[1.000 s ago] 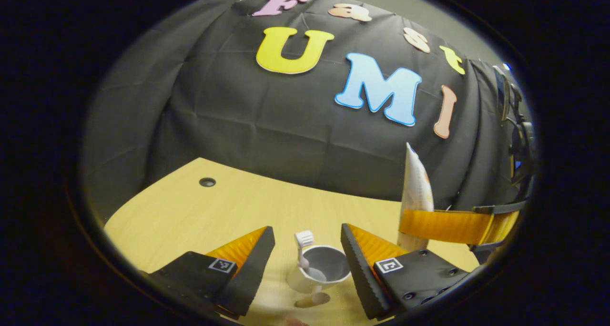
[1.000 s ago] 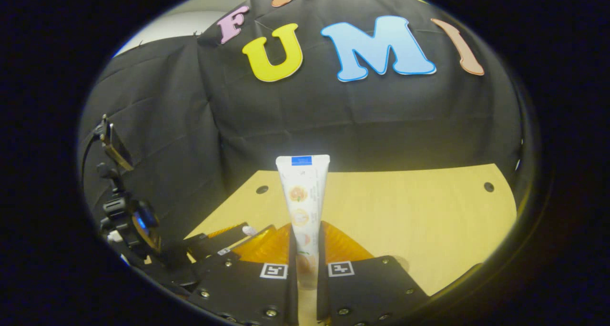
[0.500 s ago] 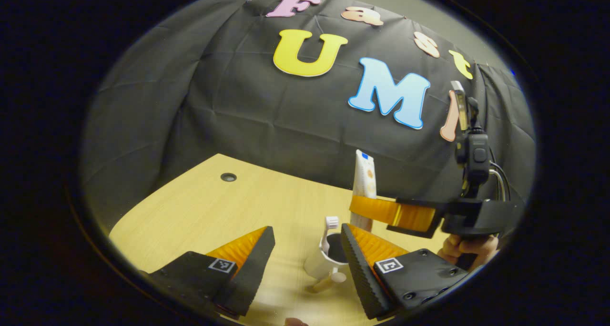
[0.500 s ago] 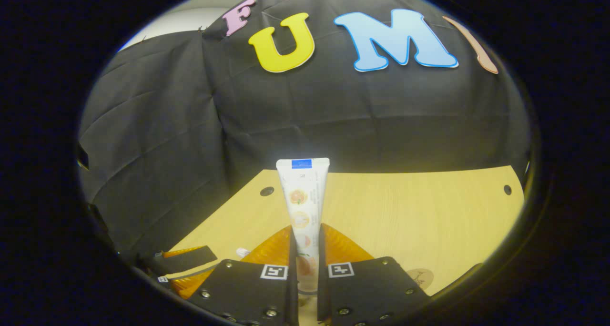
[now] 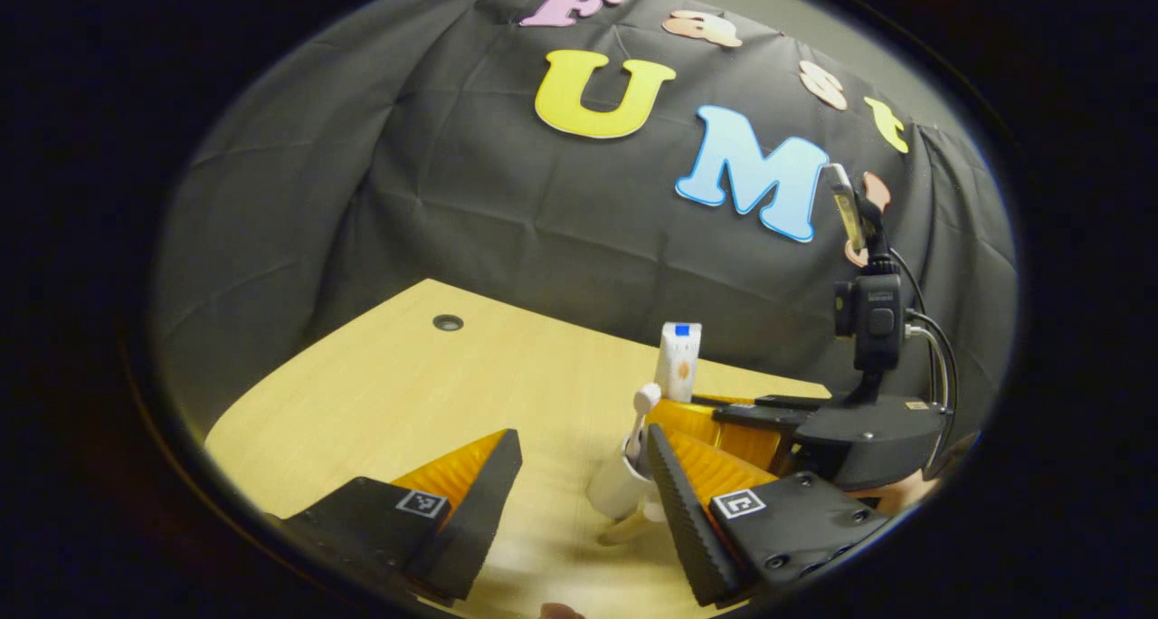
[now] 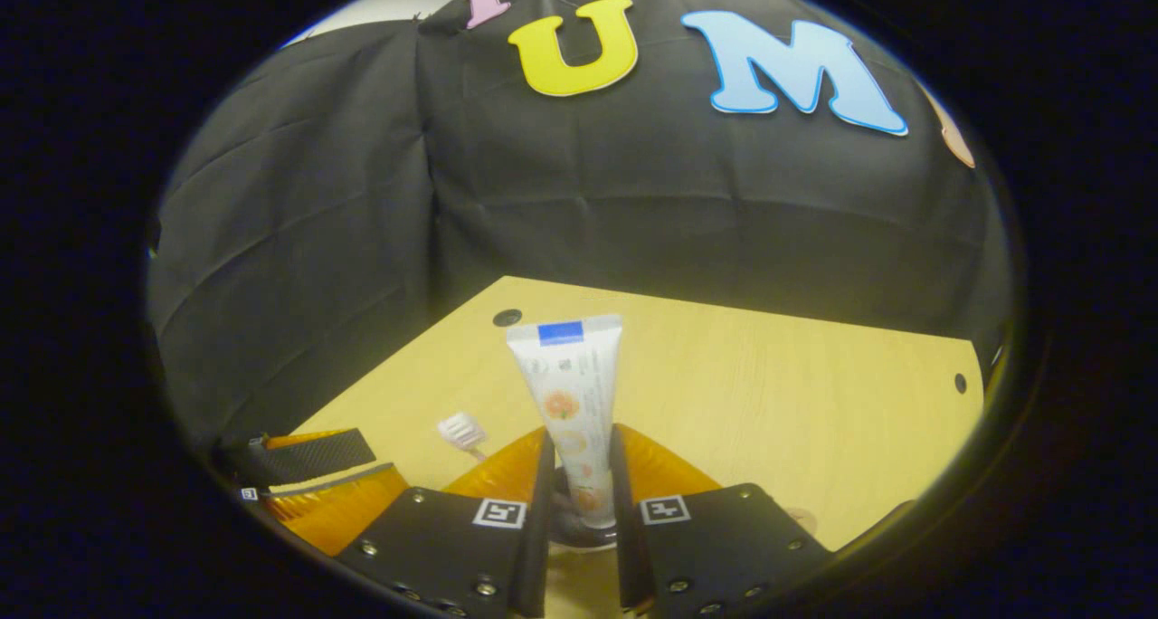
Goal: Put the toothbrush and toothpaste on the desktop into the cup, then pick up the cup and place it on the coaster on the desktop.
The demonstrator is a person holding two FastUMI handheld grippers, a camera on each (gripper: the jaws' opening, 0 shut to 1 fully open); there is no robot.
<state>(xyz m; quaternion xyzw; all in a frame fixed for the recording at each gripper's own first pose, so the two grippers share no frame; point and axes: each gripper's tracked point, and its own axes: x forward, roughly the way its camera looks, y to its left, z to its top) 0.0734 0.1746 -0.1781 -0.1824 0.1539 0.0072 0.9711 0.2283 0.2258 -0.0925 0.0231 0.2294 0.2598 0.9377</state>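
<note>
A white cup (image 5: 618,490) stands on the wooden desktop (image 5: 407,384), and a toothbrush stands in it with its head (image 5: 648,396) up. My left gripper (image 5: 581,444) is open; the cup sits just ahead of its right finger. My right gripper (image 6: 579,440) is shut on the toothpaste tube (image 6: 570,388), held upright with the flat end up. The tube's lower end hangs at the cup's grey mouth (image 6: 570,536). Left of the tube is the toothbrush head (image 6: 462,432). In the left gripper view the tube (image 5: 678,363) and right gripper (image 5: 715,413) are right behind the cup.
A sliver of the brown coaster (image 6: 802,517) lies on the desktop beside my right gripper's right finger. The left gripper's finger (image 6: 303,456) is at the lower left of the right gripper view. The desktop has cable holes (image 5: 447,322) (image 6: 959,383). Black cloth walls close the back.
My right gripper has come down and toward the cup with the tube, from well above and beside it to right at its mouth. The left gripper has stayed open, and the cup has slid rightward in its view.
</note>
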